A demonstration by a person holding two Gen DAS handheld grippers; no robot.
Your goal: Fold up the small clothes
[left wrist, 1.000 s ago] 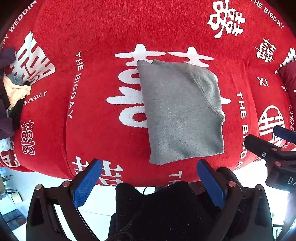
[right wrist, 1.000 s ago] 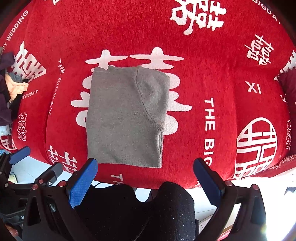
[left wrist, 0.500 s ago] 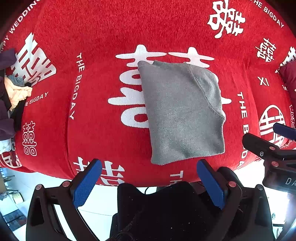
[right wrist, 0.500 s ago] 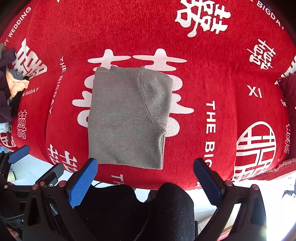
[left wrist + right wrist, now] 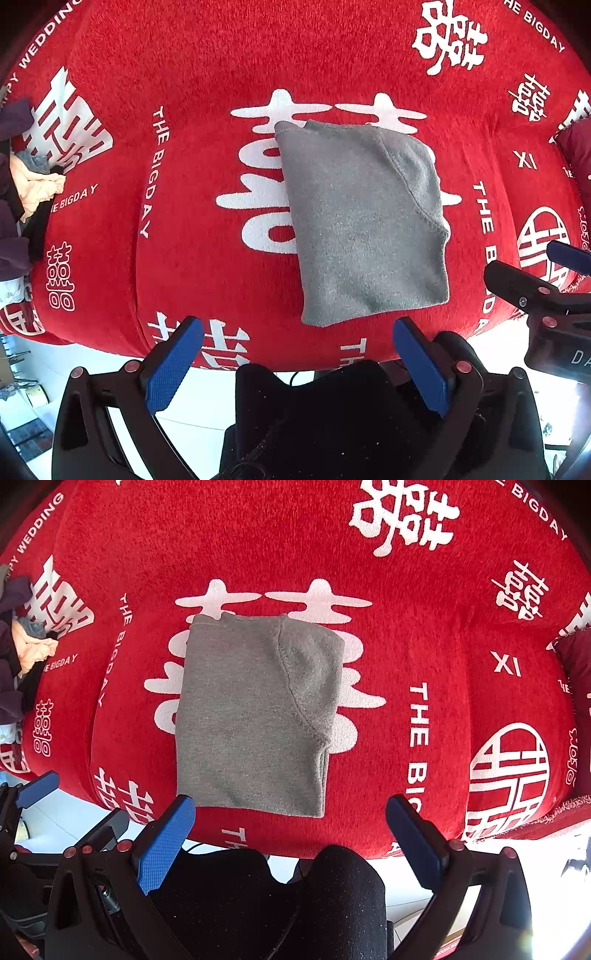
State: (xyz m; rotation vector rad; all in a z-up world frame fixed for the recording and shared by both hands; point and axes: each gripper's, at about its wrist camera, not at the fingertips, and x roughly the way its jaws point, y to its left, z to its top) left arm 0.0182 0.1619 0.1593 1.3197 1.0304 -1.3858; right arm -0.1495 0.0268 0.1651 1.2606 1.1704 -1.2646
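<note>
A small grey fleece garment (image 5: 362,221) lies folded into a neat rectangle on the red cover, near its front edge; it also shows in the right wrist view (image 5: 255,716). My left gripper (image 5: 295,332) is open and empty, held back over the front edge, just short of the garment's near hem. My right gripper (image 5: 290,810) is open and empty too, its left pad (image 5: 166,845) close to the garment's near left corner. Neither gripper touches the cloth. The right gripper's finger shows at the right of the left wrist view (image 5: 535,291).
The red cover (image 5: 184,184) with white lettering spans a cushioned seat. A heap of other clothes (image 5: 26,184) lies at the far left, also in the right wrist view (image 5: 22,653). A dark red cushion (image 5: 576,664) sits at the right. My dark-trousered knees (image 5: 332,893) are below.
Both views have drifted slightly, so the garment sits a little lower in frame. The garment itself has not moved and both grippers stay open.
</note>
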